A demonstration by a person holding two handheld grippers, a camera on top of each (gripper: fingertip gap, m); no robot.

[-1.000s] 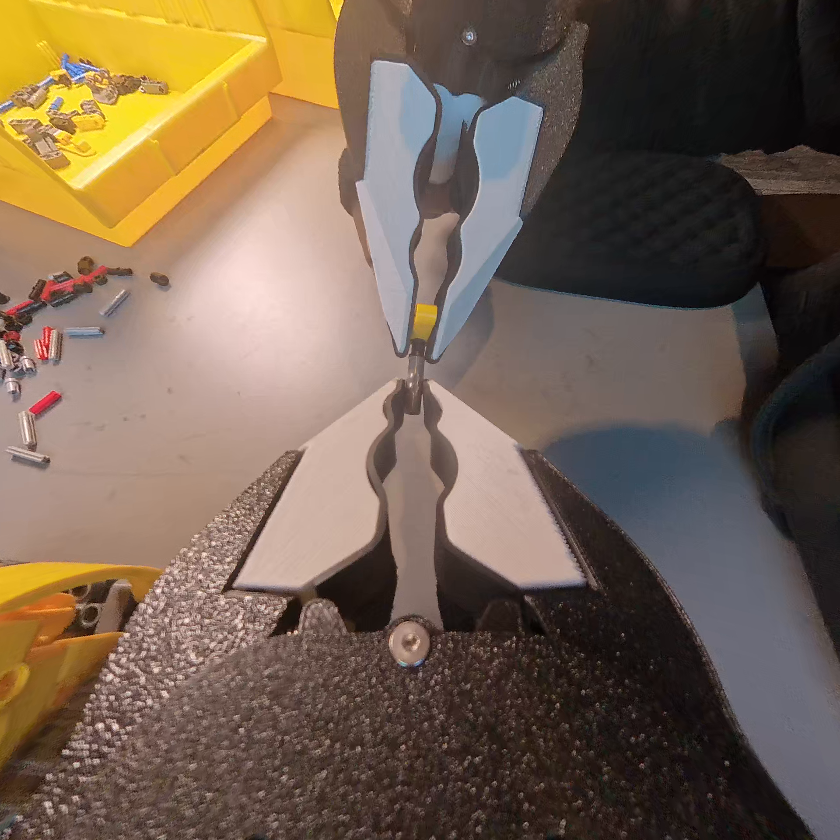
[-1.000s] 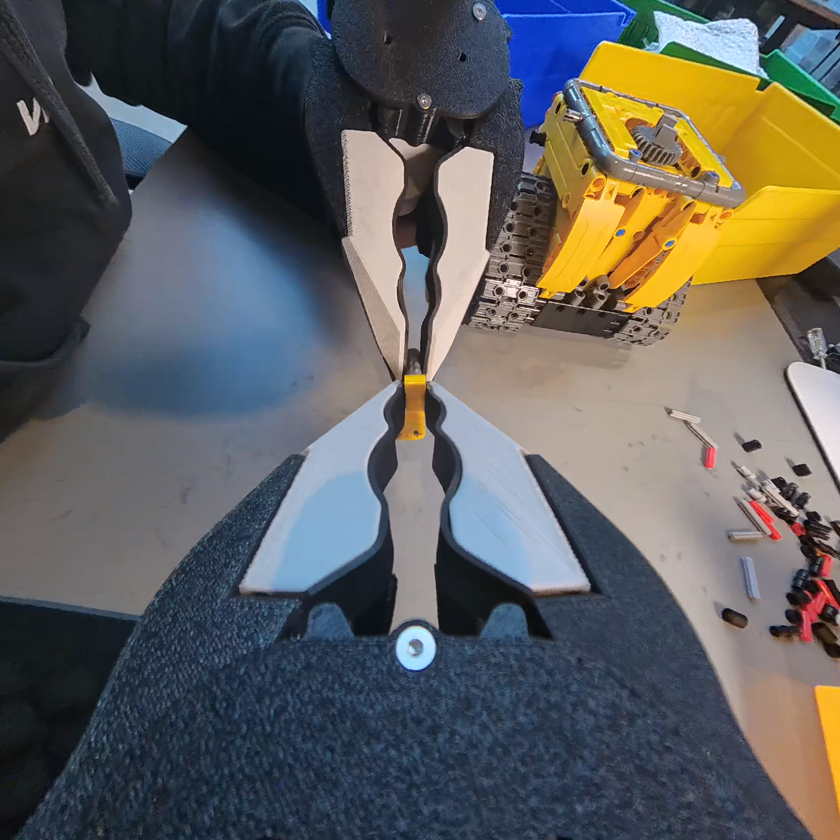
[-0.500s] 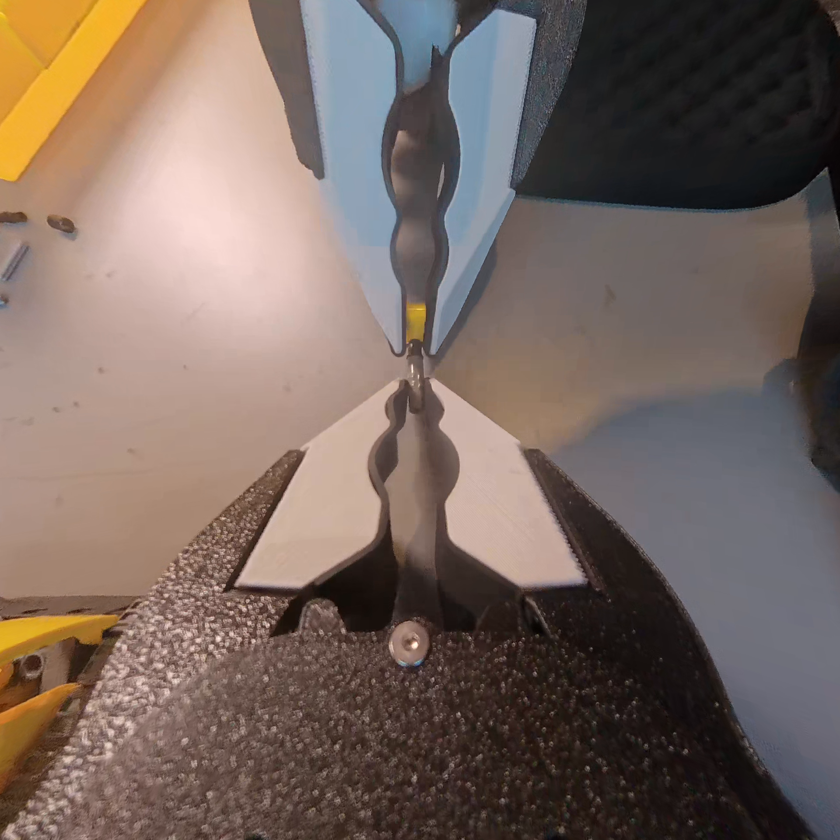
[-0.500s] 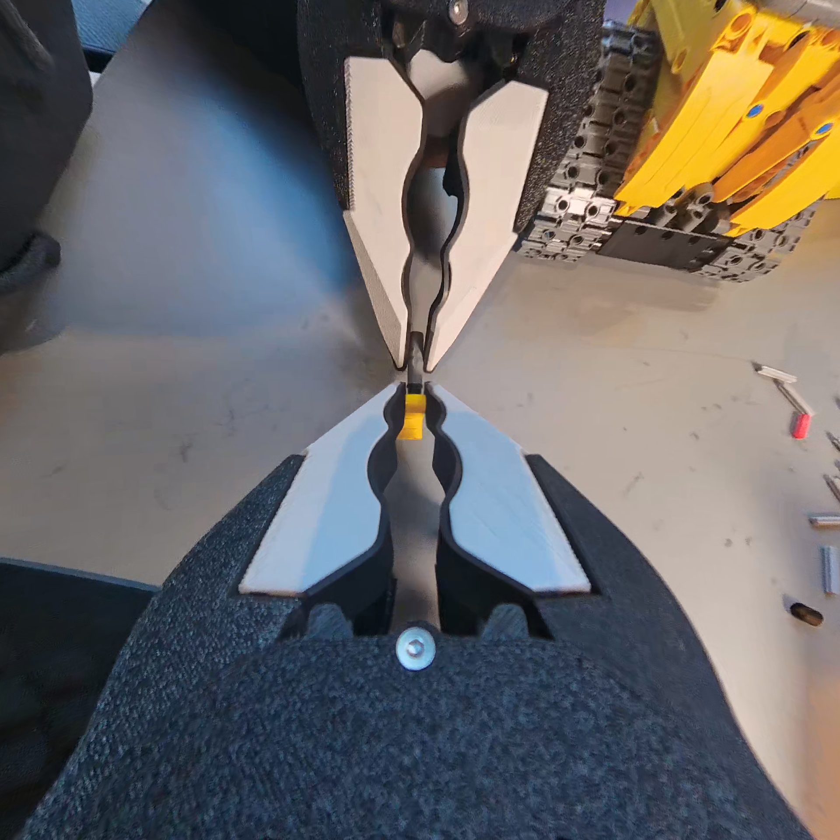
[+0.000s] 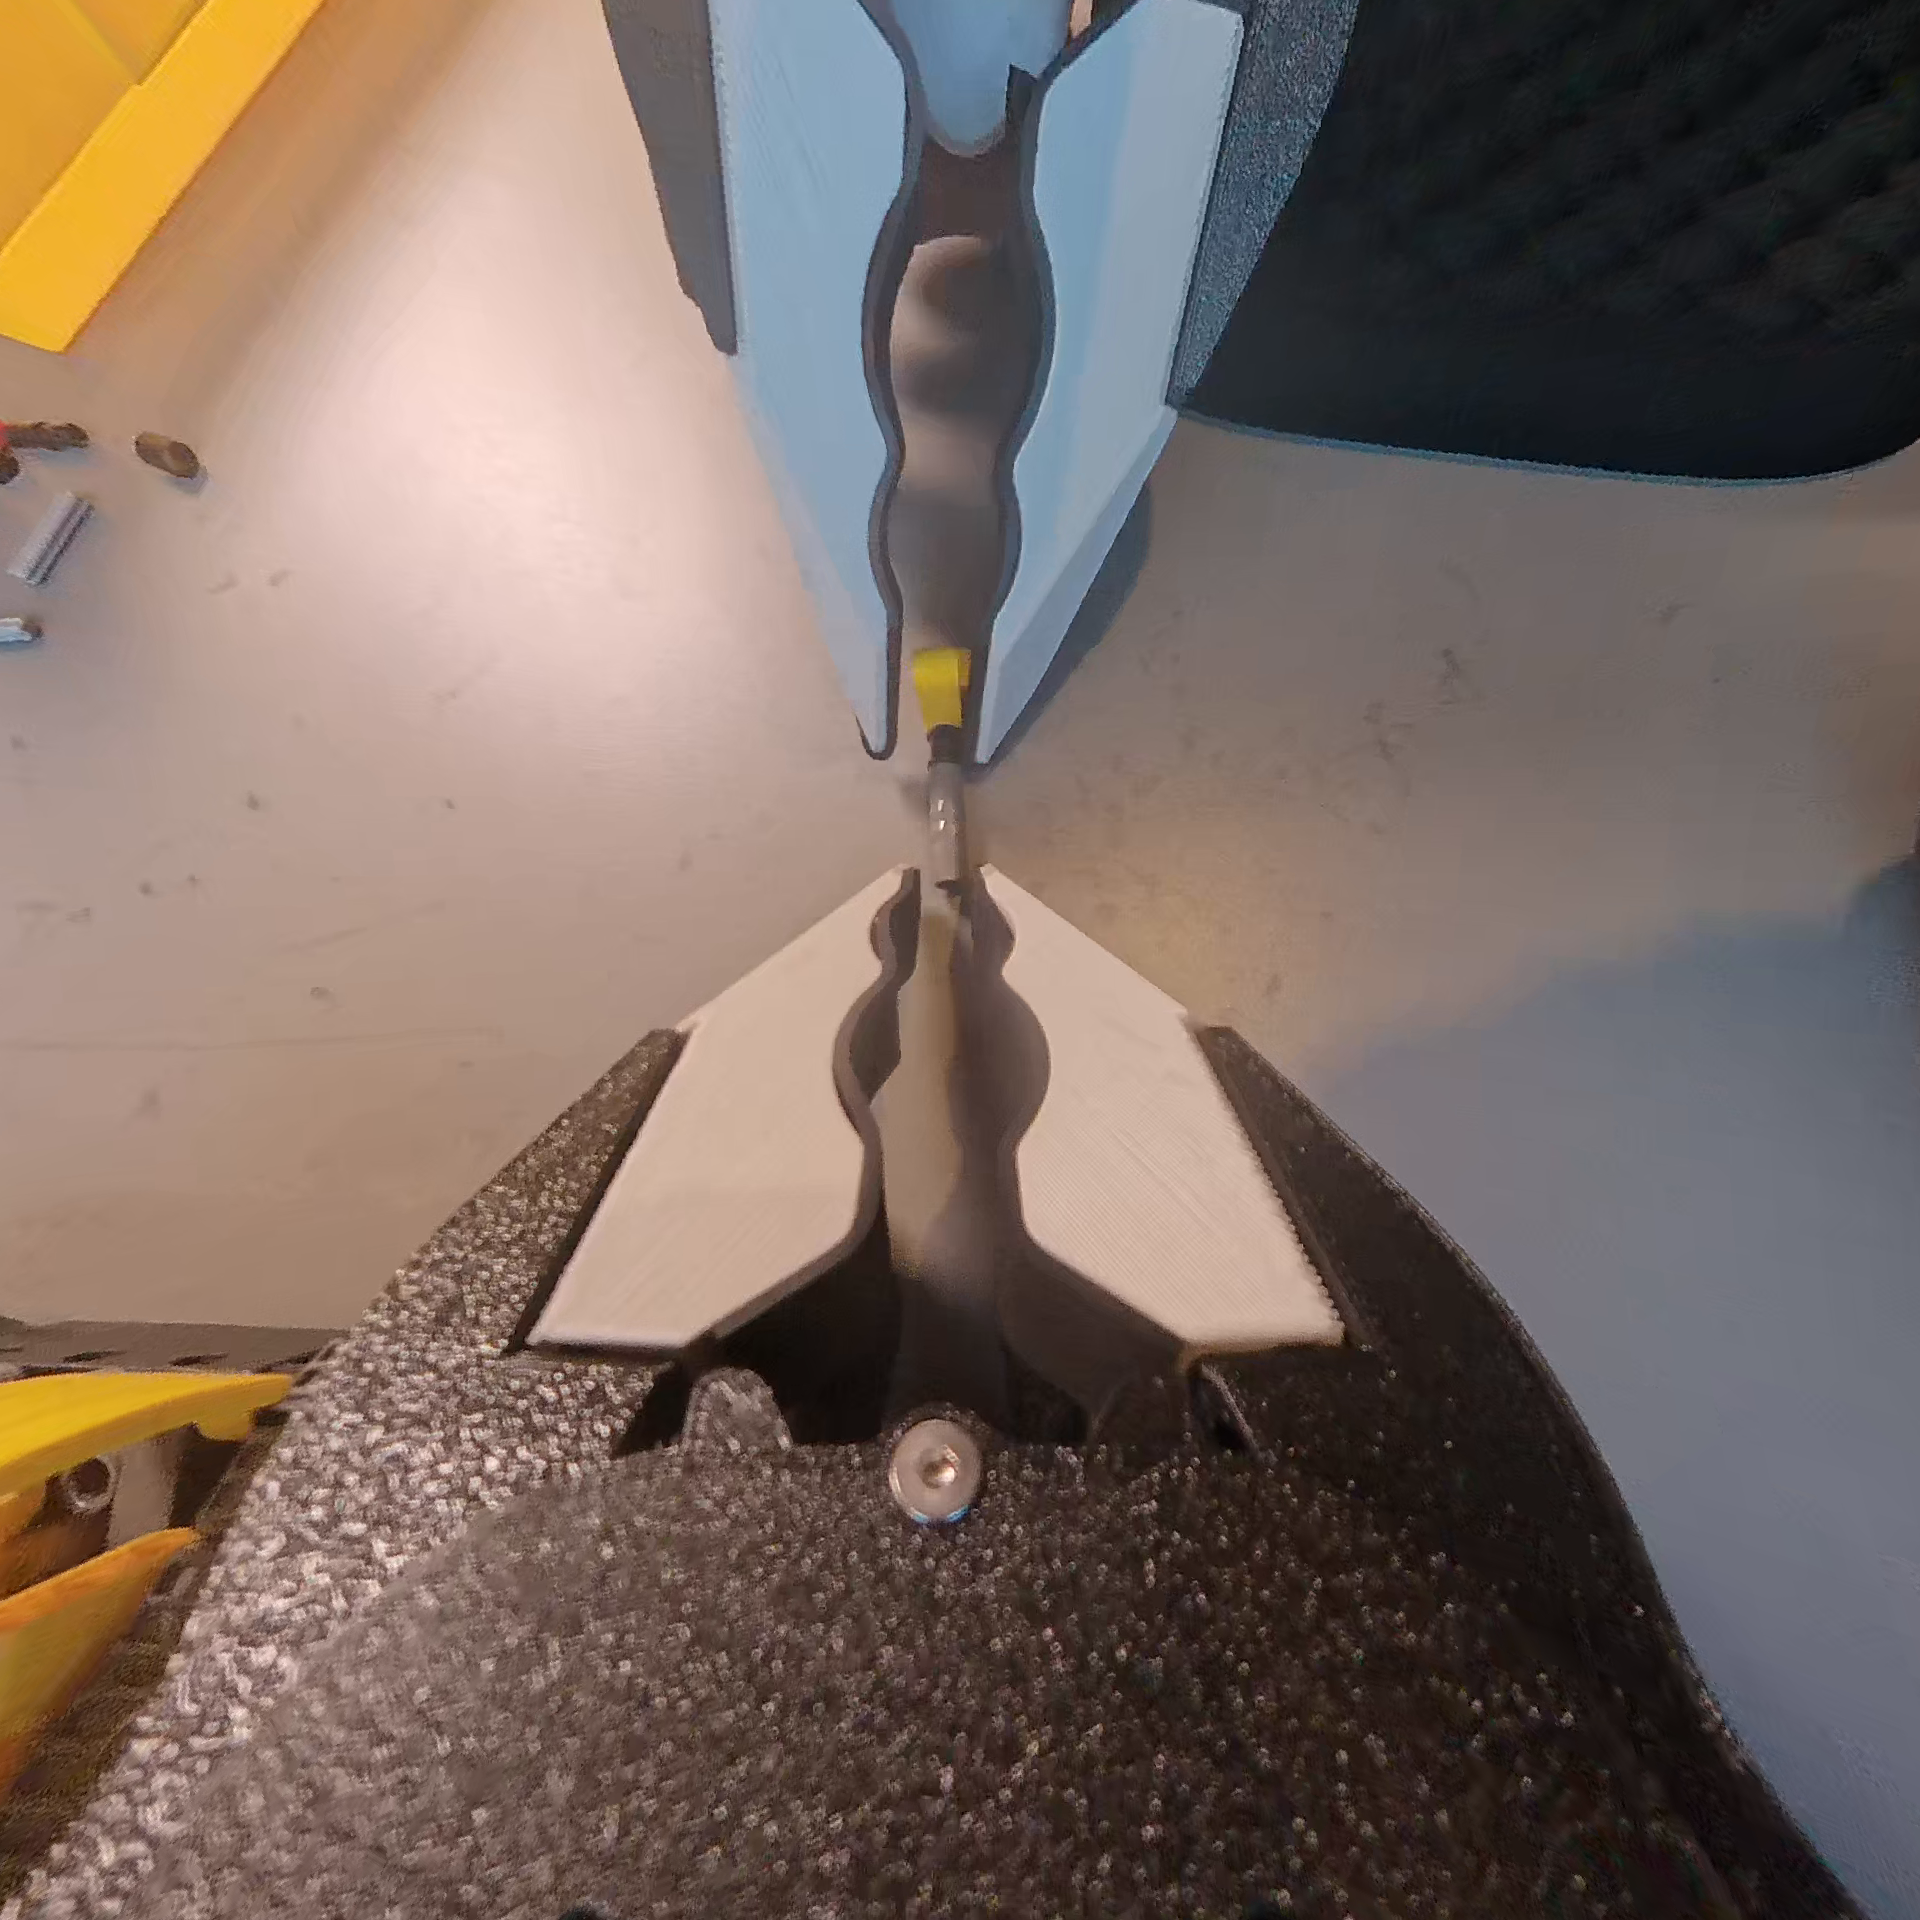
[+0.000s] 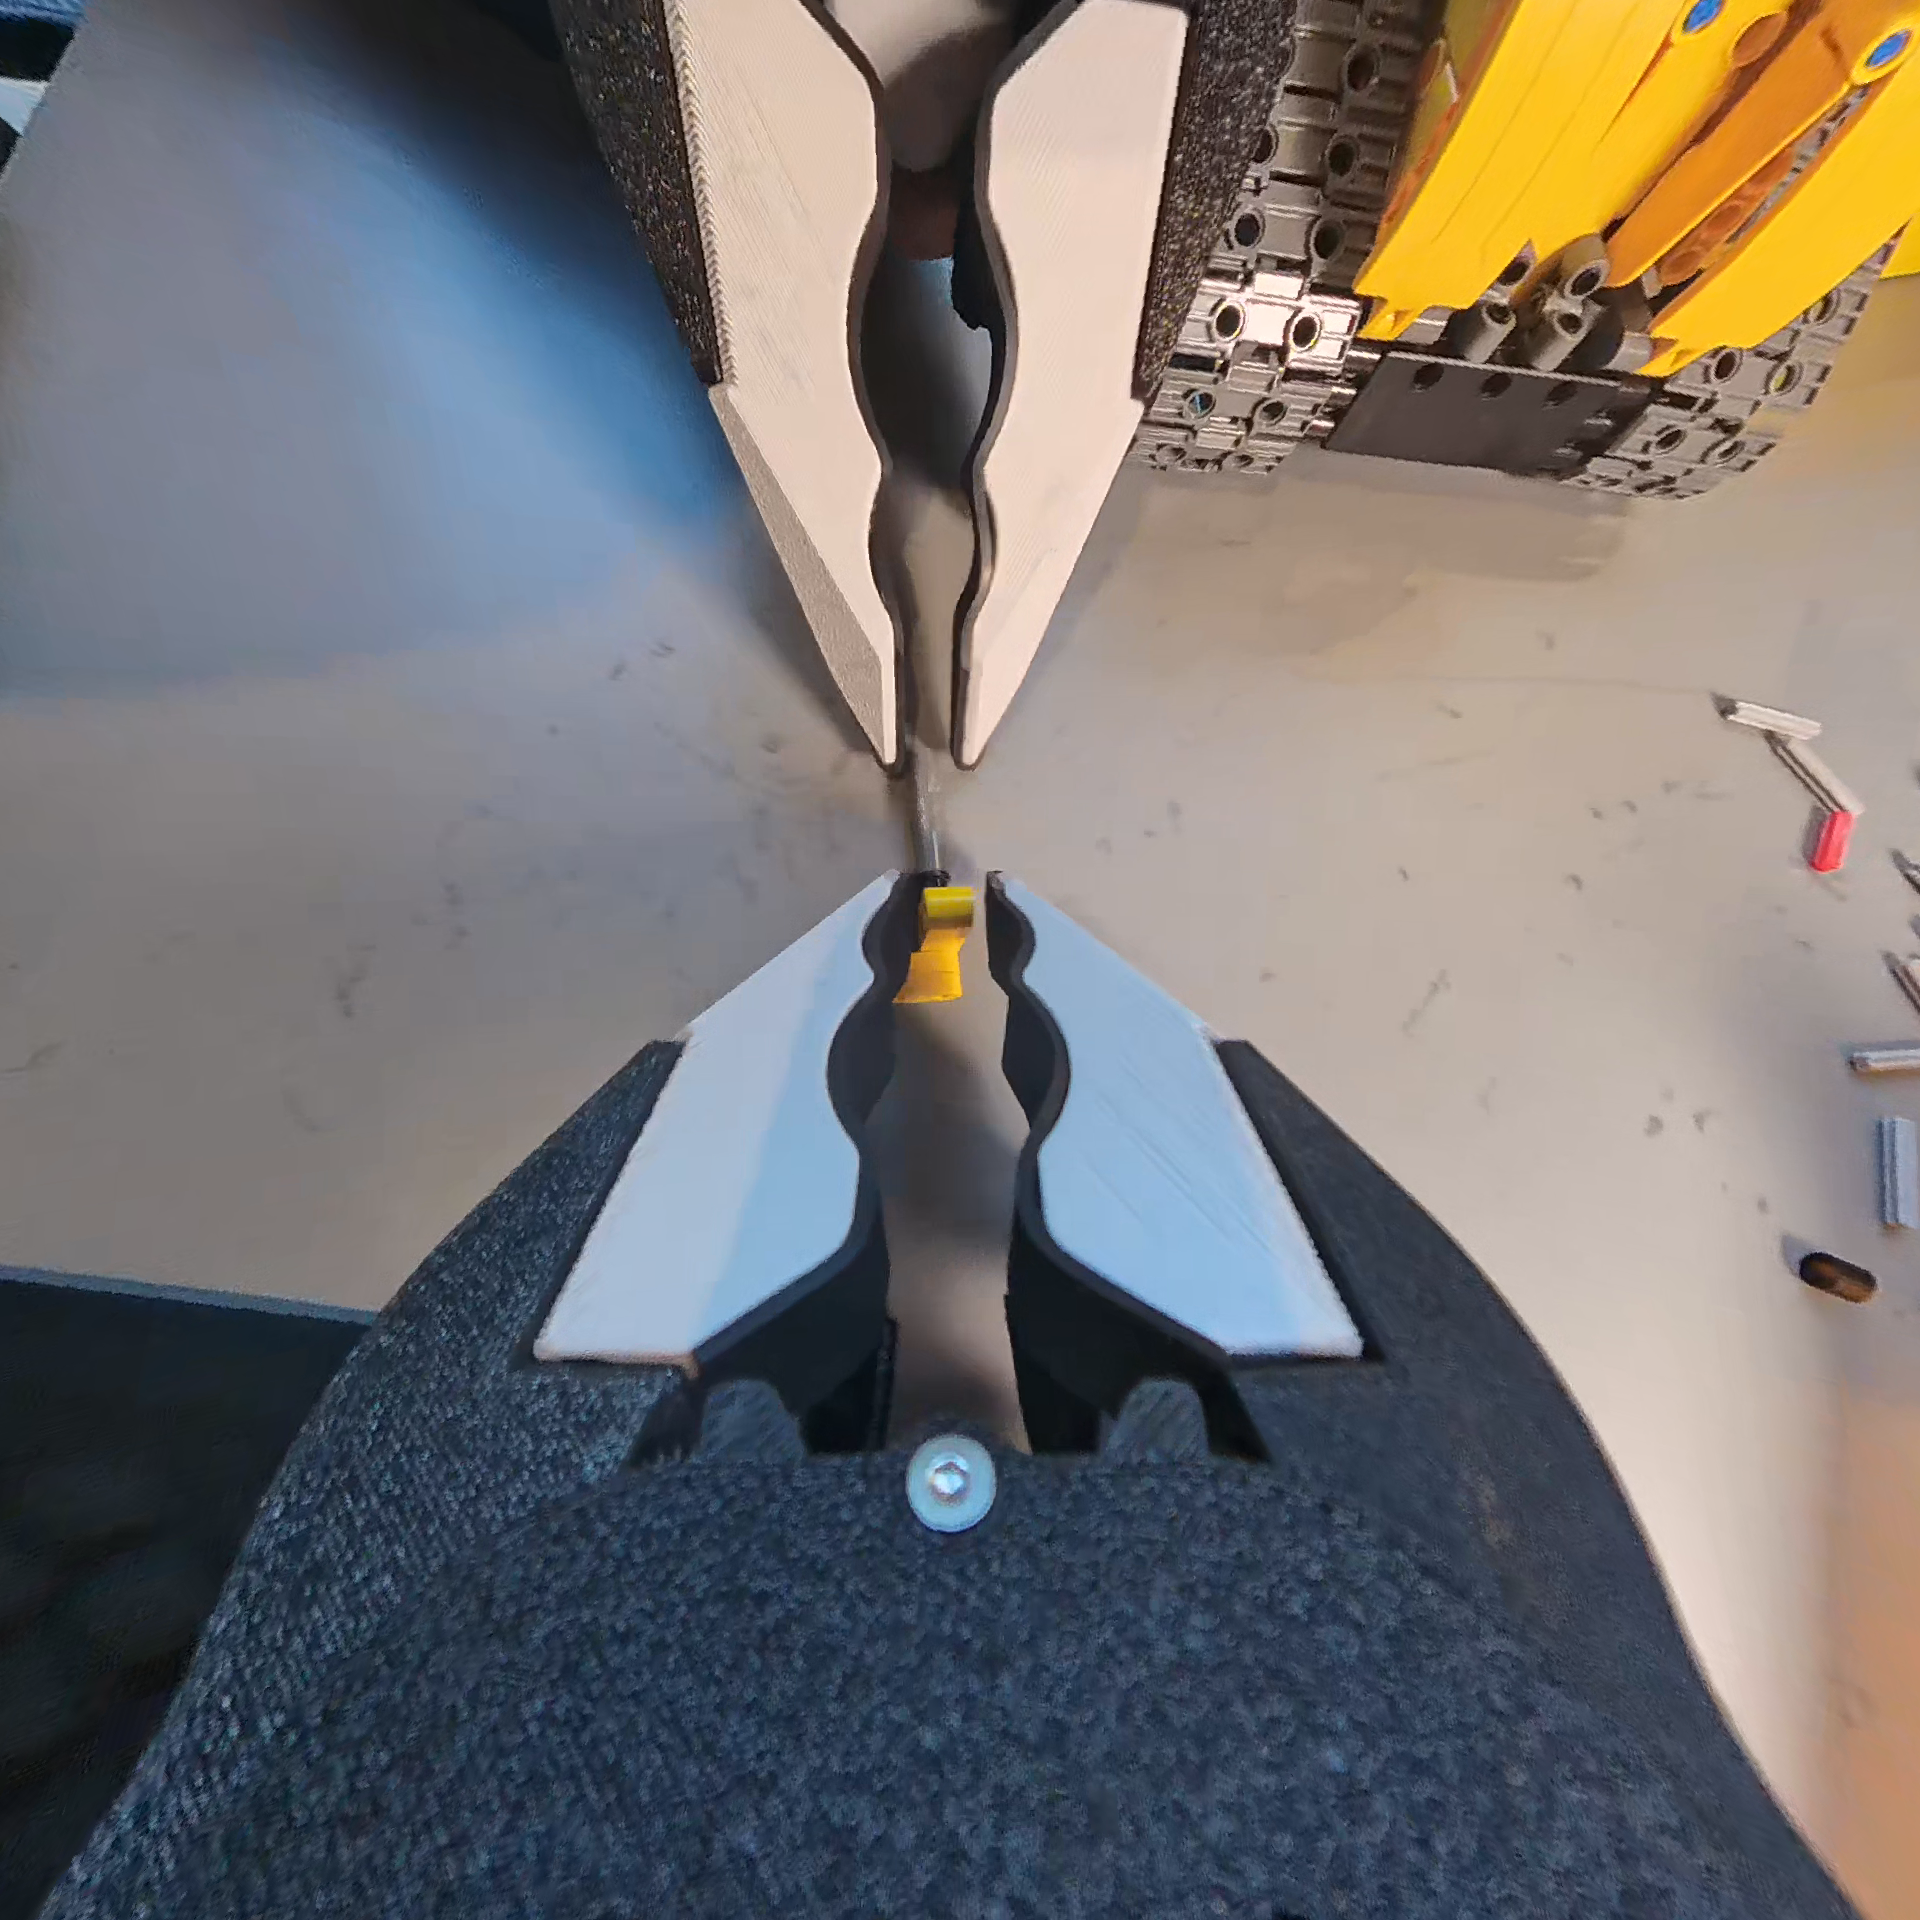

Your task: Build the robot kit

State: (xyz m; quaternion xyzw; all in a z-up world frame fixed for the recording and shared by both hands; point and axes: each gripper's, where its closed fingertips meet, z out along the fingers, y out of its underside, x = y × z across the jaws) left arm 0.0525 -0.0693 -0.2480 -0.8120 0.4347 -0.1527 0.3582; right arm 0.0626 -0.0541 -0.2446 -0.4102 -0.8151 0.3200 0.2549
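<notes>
Pinching a thin grey axle (image 5: 943, 816) at its near end, the left tongs (image 5: 940, 883) are pressed together on it and hold it in the air above the table (image 5: 416, 831). A small yellow piece (image 6: 935, 940) sits on the axle's far end, between the fingers of the right tongs (image 6: 940, 883). Those fingers stand slightly spread, with a sliver of gap on at least one side of the piece, so they seem to frame it rather than clamp it.

Both parts look like hard, light plastic: stiff, smooth and easy to let slip or twist. The axle offers only a short bare stretch between the two pairs of tips. The yellow piece is best taken across its flat sides.

In the right wrist view a yellow tracked model (image 6: 1558, 260) stands at 1 o'clock, and loose small parts (image 6: 1829, 831) lie at 3 o'clock. In the left wrist view a yellow bin (image 5: 104, 208) is at 10 o'clock, and the table edge meets a black padded surface (image 5: 1610, 208) at 1 o'clock. Bare table lies beneath the tips.
</notes>
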